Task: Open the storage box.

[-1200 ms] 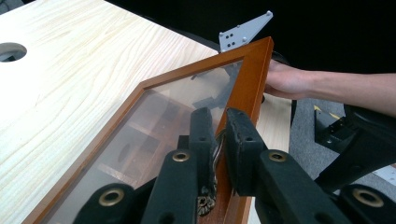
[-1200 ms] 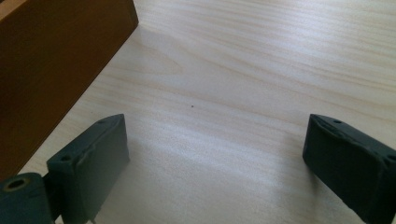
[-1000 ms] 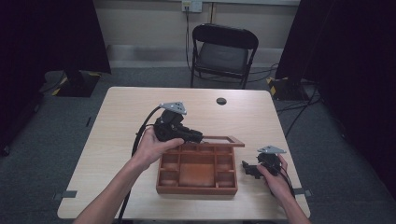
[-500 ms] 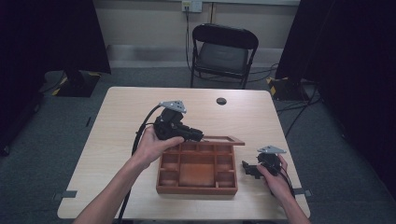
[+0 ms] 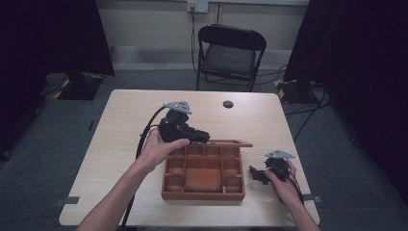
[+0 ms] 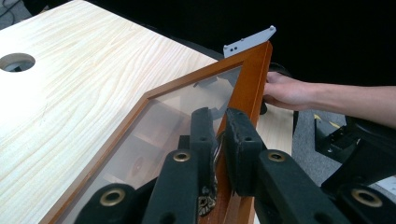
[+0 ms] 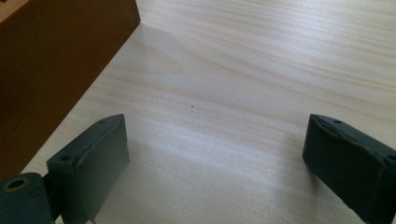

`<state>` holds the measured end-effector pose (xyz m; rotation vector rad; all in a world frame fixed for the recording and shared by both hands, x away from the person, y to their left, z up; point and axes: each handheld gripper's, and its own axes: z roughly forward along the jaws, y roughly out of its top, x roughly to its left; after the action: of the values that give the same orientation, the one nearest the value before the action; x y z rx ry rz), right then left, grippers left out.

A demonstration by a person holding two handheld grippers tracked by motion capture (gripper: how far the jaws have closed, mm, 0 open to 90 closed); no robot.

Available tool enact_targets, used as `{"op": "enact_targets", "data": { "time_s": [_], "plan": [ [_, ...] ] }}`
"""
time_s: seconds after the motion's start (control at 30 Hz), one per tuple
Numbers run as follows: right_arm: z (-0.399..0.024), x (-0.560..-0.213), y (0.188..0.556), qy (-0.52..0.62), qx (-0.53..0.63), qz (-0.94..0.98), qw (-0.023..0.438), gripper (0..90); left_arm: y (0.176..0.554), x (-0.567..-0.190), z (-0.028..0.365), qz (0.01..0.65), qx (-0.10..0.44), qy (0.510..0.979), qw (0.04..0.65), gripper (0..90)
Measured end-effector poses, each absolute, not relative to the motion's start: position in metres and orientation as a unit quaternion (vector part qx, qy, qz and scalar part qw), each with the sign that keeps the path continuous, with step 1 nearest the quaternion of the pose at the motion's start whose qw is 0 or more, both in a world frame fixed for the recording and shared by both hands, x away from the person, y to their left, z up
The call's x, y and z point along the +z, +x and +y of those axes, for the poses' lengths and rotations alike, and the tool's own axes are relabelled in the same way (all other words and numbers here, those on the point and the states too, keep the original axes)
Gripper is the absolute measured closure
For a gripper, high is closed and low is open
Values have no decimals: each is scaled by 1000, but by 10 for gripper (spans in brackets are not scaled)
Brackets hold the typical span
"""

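The right gripper rests on the table just right of the wooden box, its 2 jaws spread wide and empty. The left gripper is clamped on the front rail of the glass lid, which stands raised above the box's far edge. Judged procedure: swing the lid along its hinge arc, keep the grip square, and steady the box if it shifts.

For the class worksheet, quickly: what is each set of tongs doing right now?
Left tongs: shut on the glass lid of the wooden box.
Right tongs: open, holding nothing.
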<state>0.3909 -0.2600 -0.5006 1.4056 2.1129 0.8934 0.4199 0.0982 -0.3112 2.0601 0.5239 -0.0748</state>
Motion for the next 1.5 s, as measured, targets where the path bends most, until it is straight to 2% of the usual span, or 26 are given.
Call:
{"op": "enact_targets", "data": {
  "time_s": [1.5],
  "plan": [
    [-260,-501,391,509,324,766,224,61,423,-308,98,215,-20,846,488,825]
  ]
}}
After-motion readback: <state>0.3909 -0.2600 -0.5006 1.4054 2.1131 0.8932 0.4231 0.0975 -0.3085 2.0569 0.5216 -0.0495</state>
